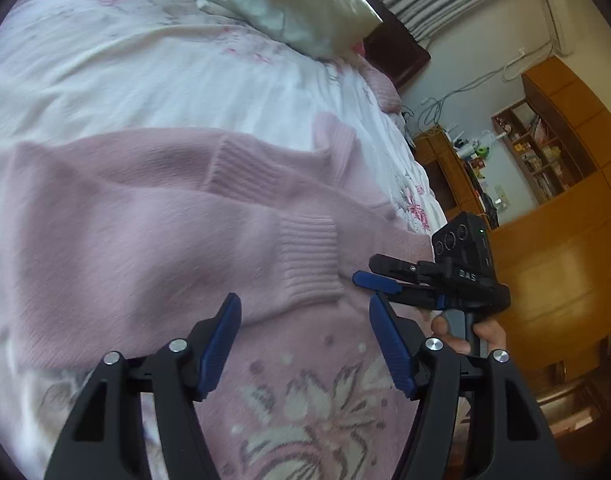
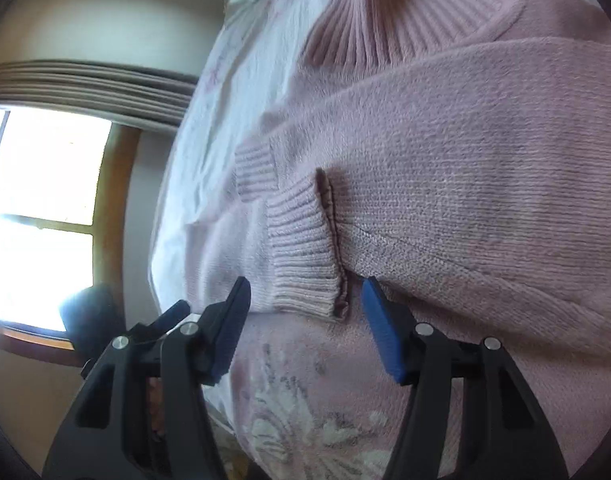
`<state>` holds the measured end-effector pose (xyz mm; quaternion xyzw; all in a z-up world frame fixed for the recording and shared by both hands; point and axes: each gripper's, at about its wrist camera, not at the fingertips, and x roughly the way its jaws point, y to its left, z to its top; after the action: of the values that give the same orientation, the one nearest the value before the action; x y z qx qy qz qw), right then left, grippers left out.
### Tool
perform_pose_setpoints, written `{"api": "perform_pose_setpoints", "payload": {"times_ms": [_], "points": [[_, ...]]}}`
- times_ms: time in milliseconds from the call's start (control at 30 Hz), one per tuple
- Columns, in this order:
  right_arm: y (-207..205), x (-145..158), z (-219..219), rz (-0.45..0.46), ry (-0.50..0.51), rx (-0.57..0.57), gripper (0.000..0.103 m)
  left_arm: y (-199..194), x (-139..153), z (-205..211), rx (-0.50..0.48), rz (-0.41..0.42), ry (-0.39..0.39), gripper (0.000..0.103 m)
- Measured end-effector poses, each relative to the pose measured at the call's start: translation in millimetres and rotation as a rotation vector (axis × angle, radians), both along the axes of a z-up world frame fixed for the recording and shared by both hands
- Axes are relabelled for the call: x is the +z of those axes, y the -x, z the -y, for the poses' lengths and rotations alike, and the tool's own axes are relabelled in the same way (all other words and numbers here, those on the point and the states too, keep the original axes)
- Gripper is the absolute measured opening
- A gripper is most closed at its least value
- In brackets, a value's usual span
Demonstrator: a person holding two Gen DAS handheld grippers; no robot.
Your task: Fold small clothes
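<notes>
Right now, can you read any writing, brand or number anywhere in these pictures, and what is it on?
"DAS": white letters on the black body of the right gripper, seen from the left wrist view; any further letters are hidden.
Shelf items on the wooden cabinet: labels too small and blurred to read.
Pink sweater: no writing.

"DAS" in white letters on black body of right gripper [image 1: 379, 286]; nothing else legible.

Daylight floods in from the window [image 2: 45, 216] left of the right gripper [image 2: 305, 328], blown out to white glare. The sweater [image 1: 153, 232] ahead of the left gripper [image 1: 305, 344] smears with motion blur. Edges bend and darken everywhere.
</notes>
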<state>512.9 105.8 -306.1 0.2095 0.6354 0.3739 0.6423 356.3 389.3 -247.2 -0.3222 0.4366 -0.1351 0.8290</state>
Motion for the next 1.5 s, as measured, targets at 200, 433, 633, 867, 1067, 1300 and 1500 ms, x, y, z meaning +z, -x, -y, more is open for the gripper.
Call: {"api": "perform_pose_setpoints", "payload": {"times_ms": [200,433,633,867,1067,1300,1500], "points": [[3.2,-8.2,-38.5,-0.029,0.0,0.019,0.024,70.8,-23.3,-52.0,0.118,-0.038,0.045,0.07],[-2.4,86.8,-62.9,0.157,-0.003,-0.018,0.008,105.5,-39.7,-75.8,0.169,-0.079,0.072,0.07],[-3.2,225.4,-19.7,0.438,-0.011,-0.102,0.008,106.7,-27.0,-76.5,0.169,-0.046,0.086,0.07],[-16.4,247.7,105.4,0.531,0.033,-0.286,0.008,99.7,-17.2,-60.6,0.133,-0.031,0.078,0.07],[-23.6,153.6,173.7,0.414,0.098,-0.395,0.008,91.6,-19.1,-47.0,0.116,-0.04,0.072,0.07],[-20.6,83.9,210.9,0.292,0.102,-0.455,0.008,70.7,-14.6,-29.7,0.089,-0.04,0.061,0.07],[-18.7,54.2,224.6,0.241,0.101,-0.459,0.008,38.5,-1.1,-8.2,0.044,0.002,0.079,0.07]]}}
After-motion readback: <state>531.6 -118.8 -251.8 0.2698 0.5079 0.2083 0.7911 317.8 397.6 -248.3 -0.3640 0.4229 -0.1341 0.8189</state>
